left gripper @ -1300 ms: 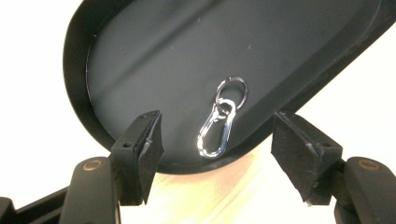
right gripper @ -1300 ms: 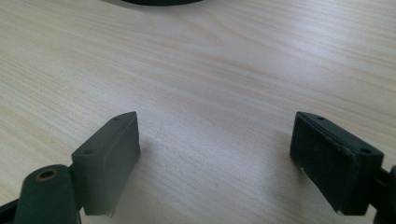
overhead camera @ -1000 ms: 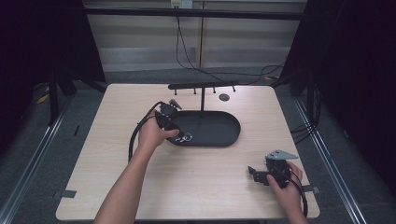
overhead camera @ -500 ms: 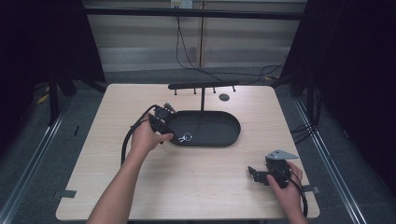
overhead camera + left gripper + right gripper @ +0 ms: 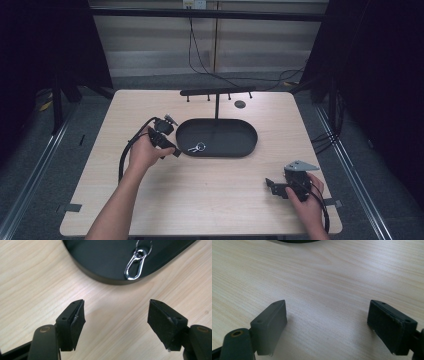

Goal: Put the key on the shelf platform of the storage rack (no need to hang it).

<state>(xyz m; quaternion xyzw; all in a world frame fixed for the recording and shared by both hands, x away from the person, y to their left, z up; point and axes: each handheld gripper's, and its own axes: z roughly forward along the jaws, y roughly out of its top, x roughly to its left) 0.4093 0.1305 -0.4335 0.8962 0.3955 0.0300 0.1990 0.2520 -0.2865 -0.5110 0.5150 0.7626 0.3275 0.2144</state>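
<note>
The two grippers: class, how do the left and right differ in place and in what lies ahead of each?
The left gripper sits at the black tray's left end; the right gripper sits near the table's front right corner. Ahead of the left lies a metal clip in the tray; ahead of the right, bare wood. Both are open.

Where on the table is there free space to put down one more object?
The table is bare between the black tray and the near edge, between the left tool and the right tool. The back-left corner and the right side beside the tray are also free. It is crowded behind the tray, at the T-shaped stand.
</note>
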